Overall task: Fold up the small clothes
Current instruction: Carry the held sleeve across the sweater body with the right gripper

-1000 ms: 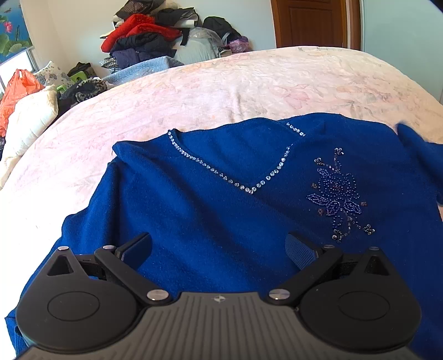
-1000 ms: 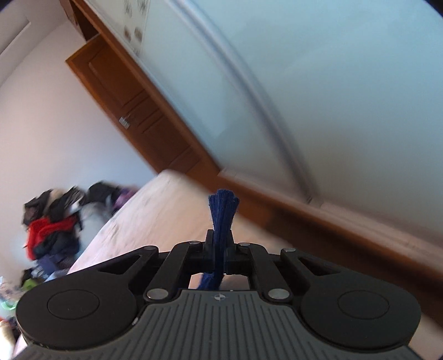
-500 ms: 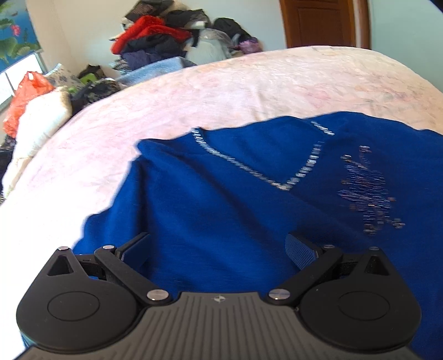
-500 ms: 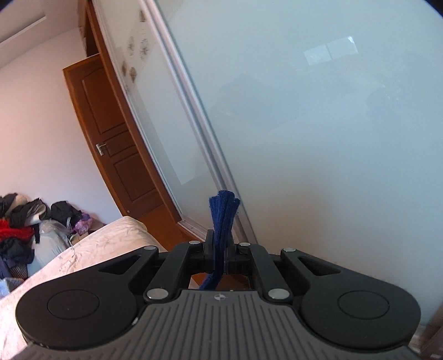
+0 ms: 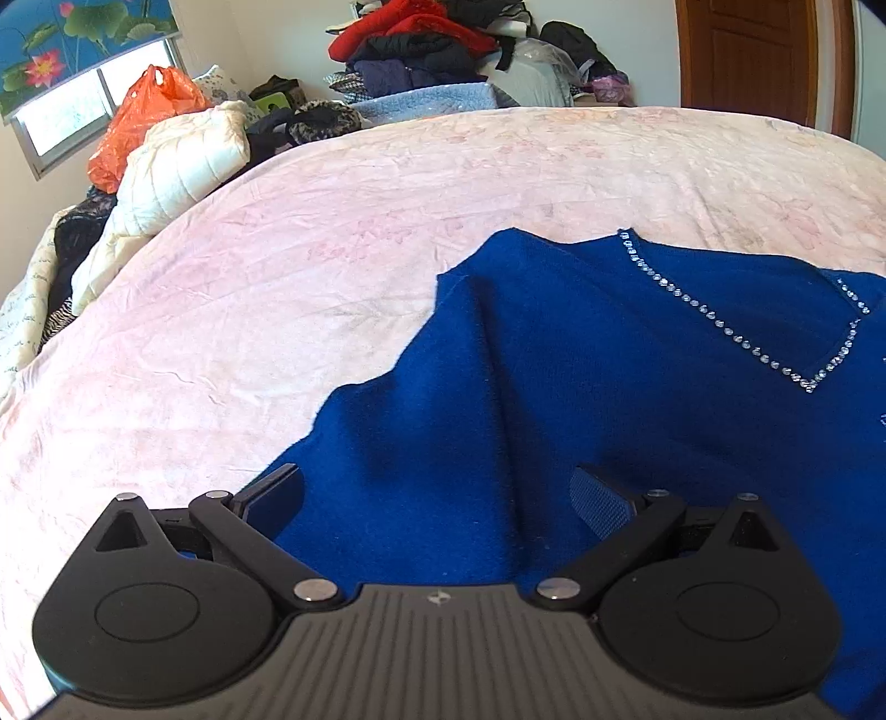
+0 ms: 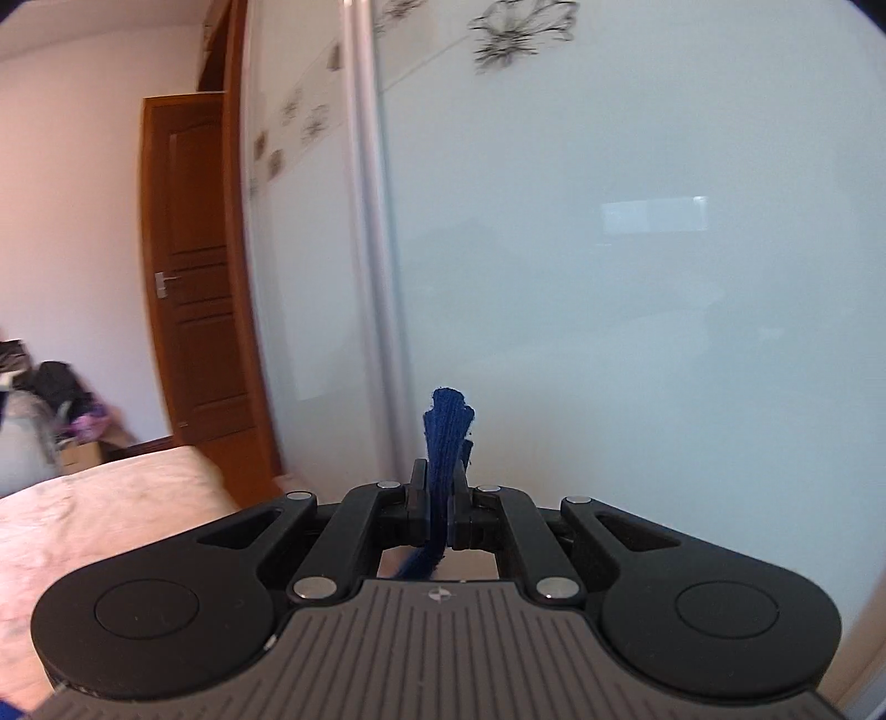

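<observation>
Blue sweater on the bed, one edge clamped in our right tool.

We find the blue sweater (image 5: 637, 399) spread on the pink bedspread (image 5: 332, 266), its rhinestone-trimmed V-neckline (image 5: 736, 327) toward the right of the left wrist view and a raised fold running up its left part. Our left tool (image 5: 437, 493) hangs just above the cloth with its jaws spread wide and nothing pinched between them. Our right tool (image 6: 440, 498) is clamped tight on a narrow bunch of the same blue knit (image 6: 446, 437), which stands up between the jaws against a frosted sliding door (image 6: 609, 277). Beyond the bed we note a heap of clothes (image 5: 432, 50), an orange plastic bag (image 5: 138, 122), a white quilt (image 5: 171, 171) and a brown wooden door (image 6: 194, 266).
</observation>
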Action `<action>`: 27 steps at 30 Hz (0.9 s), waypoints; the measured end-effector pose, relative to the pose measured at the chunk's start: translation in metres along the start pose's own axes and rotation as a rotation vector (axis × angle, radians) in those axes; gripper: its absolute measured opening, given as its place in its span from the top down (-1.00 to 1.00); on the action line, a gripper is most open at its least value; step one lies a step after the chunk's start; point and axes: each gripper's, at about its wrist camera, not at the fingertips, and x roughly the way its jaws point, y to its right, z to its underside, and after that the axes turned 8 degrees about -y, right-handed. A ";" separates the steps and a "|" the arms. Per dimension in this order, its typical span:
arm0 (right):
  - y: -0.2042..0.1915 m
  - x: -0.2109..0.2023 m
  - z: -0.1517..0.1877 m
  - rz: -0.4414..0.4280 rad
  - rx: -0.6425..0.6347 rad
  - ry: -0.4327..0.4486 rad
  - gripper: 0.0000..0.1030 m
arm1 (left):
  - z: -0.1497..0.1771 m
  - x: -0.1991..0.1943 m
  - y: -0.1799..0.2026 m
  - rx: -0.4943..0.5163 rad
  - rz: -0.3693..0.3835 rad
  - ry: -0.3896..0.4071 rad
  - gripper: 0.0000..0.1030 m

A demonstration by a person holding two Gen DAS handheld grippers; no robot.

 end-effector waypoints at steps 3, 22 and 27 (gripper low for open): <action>-0.036 -0.013 0.006 -0.120 -0.029 -0.002 0.85 | 0.001 -0.006 0.012 0.023 0.028 0.009 -1.00; -0.226 -0.092 0.048 -0.620 -0.184 -0.146 0.83 | 0.010 -0.007 0.040 0.074 0.080 0.013 -1.00; -0.267 -0.109 0.070 -0.705 -0.231 -0.201 0.83 | 0.010 -0.002 0.034 0.064 0.080 0.004 -1.00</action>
